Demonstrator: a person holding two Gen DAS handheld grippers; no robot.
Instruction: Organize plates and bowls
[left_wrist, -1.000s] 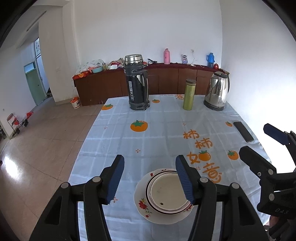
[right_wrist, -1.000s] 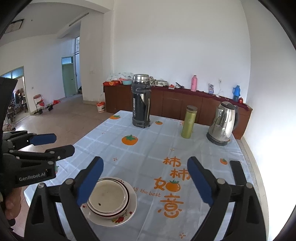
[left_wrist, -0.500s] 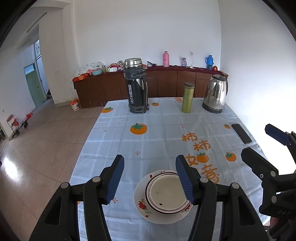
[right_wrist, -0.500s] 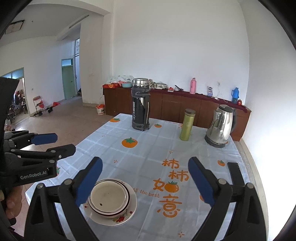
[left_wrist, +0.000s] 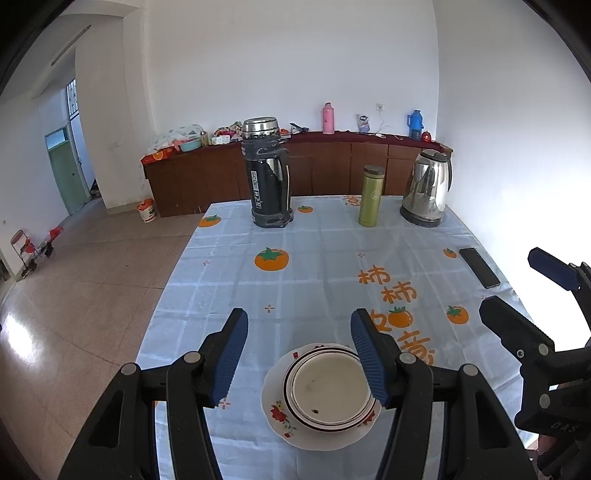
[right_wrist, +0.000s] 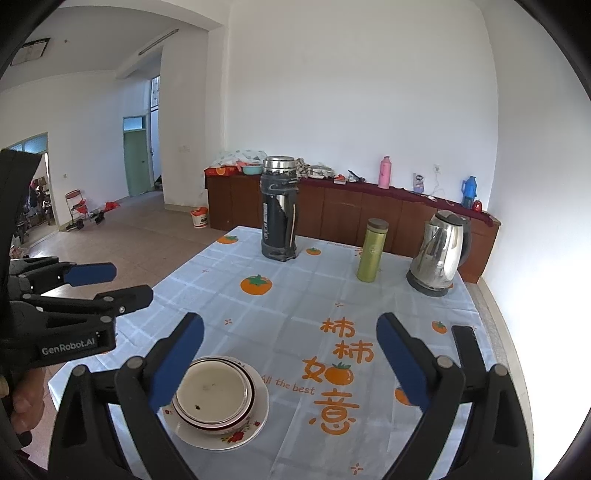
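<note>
Table: covered with a pale blue cloth (left_wrist: 314, 258) printed with orange persimmons and orange lettering
Plate: white plate (left_wrist: 275, 410) with red flowers on its rim, at the near end of the table, flat on the cloth
Bowl: white bowl (left_wrist: 327, 391) with a dark ring around its rim, standing upright in the plate; a few dark specks lie on its inside; whether further bowls are nested under it cannot be told
Left gripper (left_wrist: 299, 356): spread wide, holding nothing; it hangs above the near end of the table, its blue pads clear of the dishes, the right pad in front of the bowl's right edge in the left wrist view
Right gripper (right_wrist: 290, 363): spread wide, holding nothing; the plate and bowl lie under its left pad, to the left of its middle, in the right wrist view
Hand: part of a hand (right_wrist: 24, 402) shows at the left edge of the right wrist view, under the left gripper's body
Far end of table: tall dark flask (left_wrist: 266, 173) with a steel lid, a green bottle (left_wrist: 370, 195) and a steel kettle (left_wrist: 426, 188), standing well apart in a row
Right edge of table: a black phone (left_wrist: 479, 267) lying flat
Behind the table: a brown cabinet (left_wrist: 332, 166) along the white wall, with small items on top
</note>
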